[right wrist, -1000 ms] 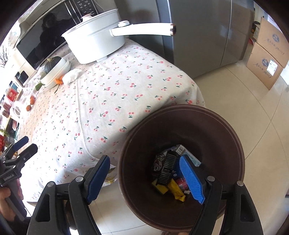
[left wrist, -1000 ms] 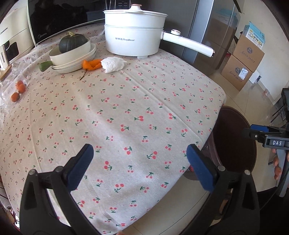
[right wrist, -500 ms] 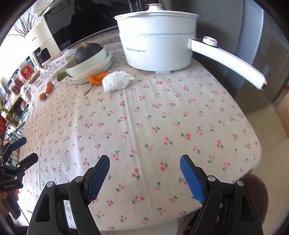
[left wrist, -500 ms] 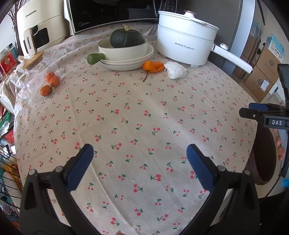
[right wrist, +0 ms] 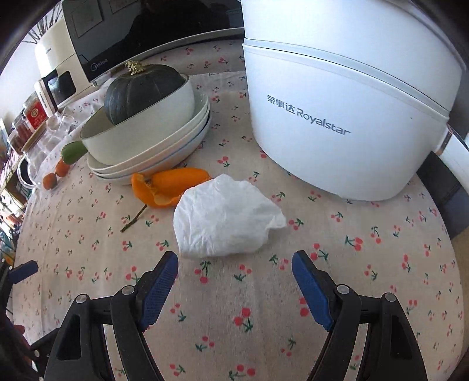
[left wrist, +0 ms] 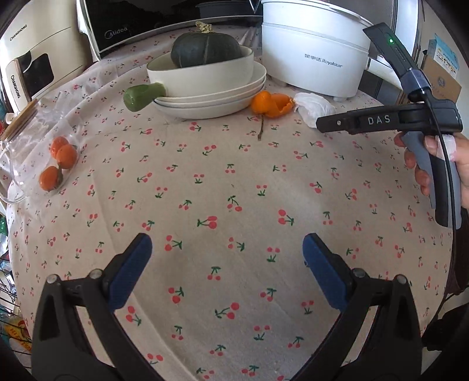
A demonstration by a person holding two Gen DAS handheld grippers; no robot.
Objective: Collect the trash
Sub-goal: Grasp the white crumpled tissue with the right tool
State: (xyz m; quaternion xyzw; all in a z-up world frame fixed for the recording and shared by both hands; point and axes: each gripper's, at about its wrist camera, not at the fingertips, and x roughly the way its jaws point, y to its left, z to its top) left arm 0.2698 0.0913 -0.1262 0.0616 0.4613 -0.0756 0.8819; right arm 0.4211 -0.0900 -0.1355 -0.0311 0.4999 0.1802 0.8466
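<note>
Right wrist view: our right gripper (right wrist: 234, 281) has come forward from the table edge a moment ago, its blue fingers (right wrist: 159, 288) spread wide, holding nothing, just short of the crumpled tissue (right wrist: 224, 217) beside the orange peel (right wrist: 167, 187) and white pot (right wrist: 346, 111). Our left gripper (left wrist: 227, 266), also spread wide, hovers level above the tablecloth (left wrist: 234, 181).

A round table under a beige cloth printed with red cherries (left wrist: 234, 181) fills the foreground in bright daylight. Behind it stand a black glass-fronted microwave (left wrist: 140, 26) and a cream-coloured appliance (left wrist: 38, 58), with brown cardboard boxes (left wrist: 442, 76) at far right.
</note>
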